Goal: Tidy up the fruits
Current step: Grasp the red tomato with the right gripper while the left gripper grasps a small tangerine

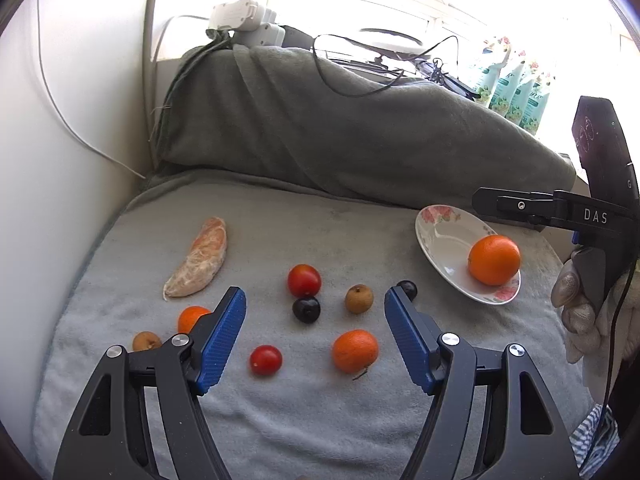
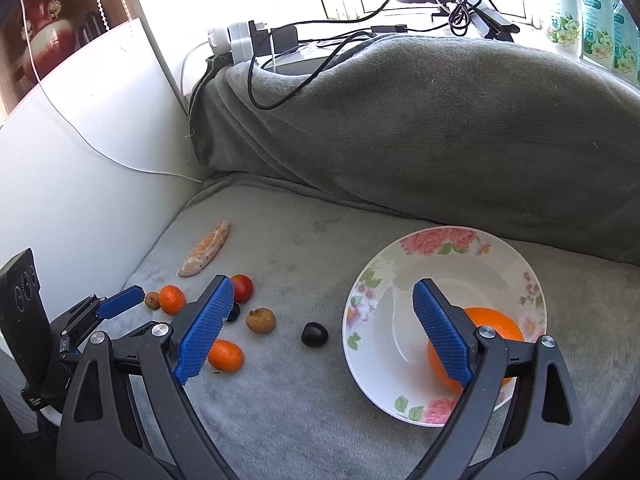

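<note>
Left claw point(image 1: 315, 332): we hold it wide and empty over loose fruit; a careless closing could nudge the small orange point(image 1: 355, 351) rolling.
Right claw point(image 2: 324, 332): wide, empty.
Plate point(image 2: 362, 344): 1 large orange point(image 2: 496, 322) inside; knocking could tip it.

A grey blanket point(image 2: 420, 128) carries black cables point(image 2: 320, 64) beside floral packets point(image 1: 516, 92).

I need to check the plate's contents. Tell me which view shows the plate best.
The right wrist view: the plate fills the foreground, whole rim visible, one orange inside. The left wrist view shows it small at the right edge, seen obliquely.
</note>
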{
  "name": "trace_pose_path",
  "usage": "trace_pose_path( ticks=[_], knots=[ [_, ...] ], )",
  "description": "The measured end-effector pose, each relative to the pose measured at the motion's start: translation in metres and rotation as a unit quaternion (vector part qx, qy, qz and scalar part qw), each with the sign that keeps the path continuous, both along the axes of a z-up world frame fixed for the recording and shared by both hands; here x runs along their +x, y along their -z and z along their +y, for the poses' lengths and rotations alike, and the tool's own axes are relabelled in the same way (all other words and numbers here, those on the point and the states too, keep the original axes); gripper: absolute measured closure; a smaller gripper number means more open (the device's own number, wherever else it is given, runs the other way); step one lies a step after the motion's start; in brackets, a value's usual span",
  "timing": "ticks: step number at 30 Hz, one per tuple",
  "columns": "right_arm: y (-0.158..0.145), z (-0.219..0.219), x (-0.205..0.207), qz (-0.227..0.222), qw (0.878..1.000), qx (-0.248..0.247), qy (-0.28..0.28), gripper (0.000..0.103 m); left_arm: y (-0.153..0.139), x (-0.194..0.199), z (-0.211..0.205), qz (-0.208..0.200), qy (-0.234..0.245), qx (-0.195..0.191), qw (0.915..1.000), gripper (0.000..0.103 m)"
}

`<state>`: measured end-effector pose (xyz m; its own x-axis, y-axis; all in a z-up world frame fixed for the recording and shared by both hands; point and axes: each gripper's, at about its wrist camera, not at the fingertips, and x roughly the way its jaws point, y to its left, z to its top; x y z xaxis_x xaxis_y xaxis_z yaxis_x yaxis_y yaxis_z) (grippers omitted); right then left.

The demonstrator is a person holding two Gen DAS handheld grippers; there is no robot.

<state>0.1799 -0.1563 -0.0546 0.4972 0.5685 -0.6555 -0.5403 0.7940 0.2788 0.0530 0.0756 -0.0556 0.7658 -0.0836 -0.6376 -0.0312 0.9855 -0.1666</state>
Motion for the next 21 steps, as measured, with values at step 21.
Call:
trace_pose_path(
  ticks=[21],
  knots=[
    [0.019,0.08,0.011,0.04,0.996,0.002,-0.079,0.011,0.029,-0.009,0.062,0.033,-0.044,-0.015,0.9984,0.035]
  ],
)
